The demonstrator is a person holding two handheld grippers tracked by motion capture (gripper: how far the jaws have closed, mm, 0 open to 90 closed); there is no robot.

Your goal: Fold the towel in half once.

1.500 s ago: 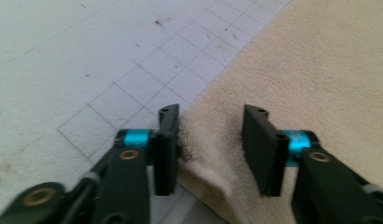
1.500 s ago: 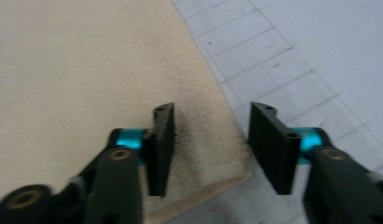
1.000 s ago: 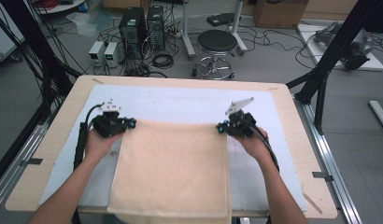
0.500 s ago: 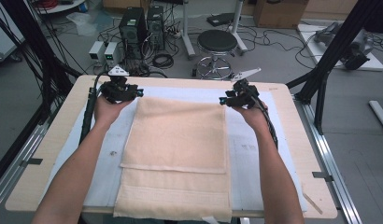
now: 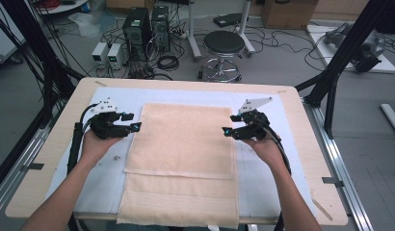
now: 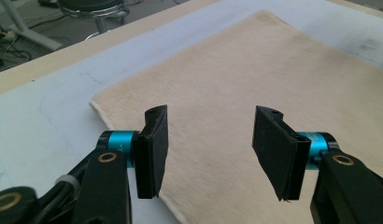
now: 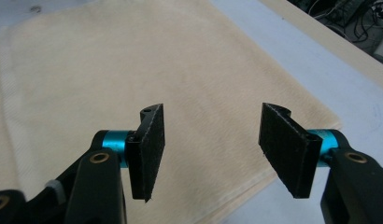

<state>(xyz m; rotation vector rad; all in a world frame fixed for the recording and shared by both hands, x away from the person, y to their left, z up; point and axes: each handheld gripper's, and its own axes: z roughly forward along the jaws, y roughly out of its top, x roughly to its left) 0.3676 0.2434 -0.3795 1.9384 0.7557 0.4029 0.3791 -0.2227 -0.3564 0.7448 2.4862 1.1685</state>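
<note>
Since the prev frame we've pulled both hands back from the towel's (image 5: 186,144) far edge to its sides. Jaws on both have just been opening, nothing between them. Left hand-held gripper (image 5: 136,126) sits just off the towel's left edge, jaws apart, pointing inward over the cloth. Right hand-held gripper (image 5: 225,131) at the right edge, jaws apart too, empty. Towel lies flat mid table (image 5: 51,159) on the white mat (image 5: 263,187), folded: top layer covers the far part, single layer w/ its near edge at the table's front.
</note>
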